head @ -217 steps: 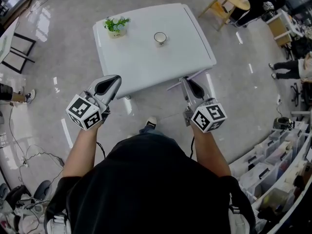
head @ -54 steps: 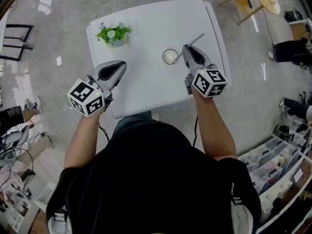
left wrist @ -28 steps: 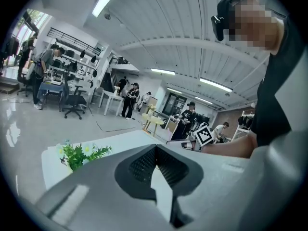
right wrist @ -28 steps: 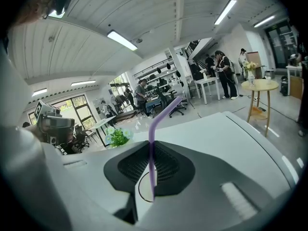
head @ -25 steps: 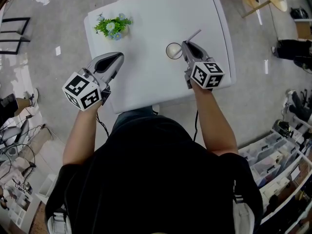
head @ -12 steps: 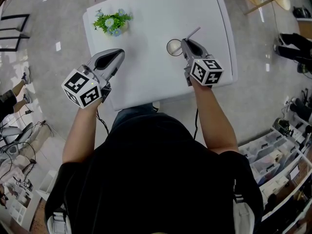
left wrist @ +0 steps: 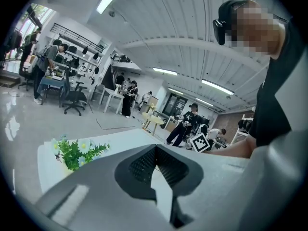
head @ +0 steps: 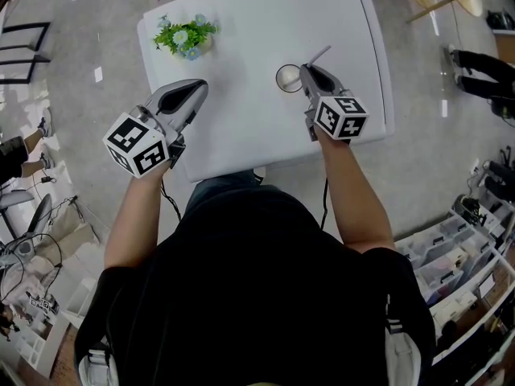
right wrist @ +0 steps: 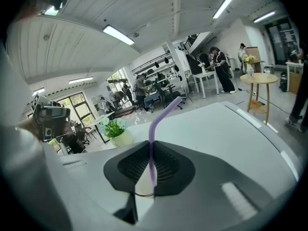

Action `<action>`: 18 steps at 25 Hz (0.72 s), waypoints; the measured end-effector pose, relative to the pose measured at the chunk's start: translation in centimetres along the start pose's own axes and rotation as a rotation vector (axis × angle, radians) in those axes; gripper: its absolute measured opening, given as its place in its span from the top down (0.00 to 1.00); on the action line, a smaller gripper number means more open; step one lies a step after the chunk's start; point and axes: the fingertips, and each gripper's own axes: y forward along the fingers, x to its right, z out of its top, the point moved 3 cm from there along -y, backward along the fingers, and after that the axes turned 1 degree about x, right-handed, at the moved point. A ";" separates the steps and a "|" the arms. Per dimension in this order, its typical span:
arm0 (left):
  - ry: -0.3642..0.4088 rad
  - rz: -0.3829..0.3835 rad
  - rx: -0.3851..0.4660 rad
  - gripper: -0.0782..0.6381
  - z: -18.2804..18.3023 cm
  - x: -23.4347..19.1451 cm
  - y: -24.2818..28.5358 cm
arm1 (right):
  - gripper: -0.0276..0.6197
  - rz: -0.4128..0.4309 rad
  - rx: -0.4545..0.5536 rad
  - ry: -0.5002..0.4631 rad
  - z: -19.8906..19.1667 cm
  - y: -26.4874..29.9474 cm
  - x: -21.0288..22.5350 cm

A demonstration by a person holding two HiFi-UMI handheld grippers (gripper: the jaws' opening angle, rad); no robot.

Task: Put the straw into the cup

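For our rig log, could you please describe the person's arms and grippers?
The left gripper and right gripper: grey tapered shells, black ribbed pads, each with a black-and-white marker cube. Thin black cables hang from both. Black short-sleeved top.

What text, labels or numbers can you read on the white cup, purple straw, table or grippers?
No readable text anywhere.
White cup: plain.
Purple bent straw in the right gripper: plain.
Marker cubes on it and the left gripper: black-and-white square patterns, no letters or digits.
Background: nothing legible.
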 end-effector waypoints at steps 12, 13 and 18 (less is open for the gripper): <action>-0.007 -0.007 -0.004 0.89 -0.5 0.8 0.1 | 0.87 0.003 0.001 0.007 -0.4 -0.6 0.7; -0.008 -0.008 -0.004 0.89 -0.5 0.8 0.1 | 0.86 0.004 -0.007 0.009 -0.6 -0.5 0.7; -0.016 -0.013 -0.002 0.89 -0.3 0.0 0.1 | 0.79 0.011 -0.053 0.013 -1.7 0.5 0.4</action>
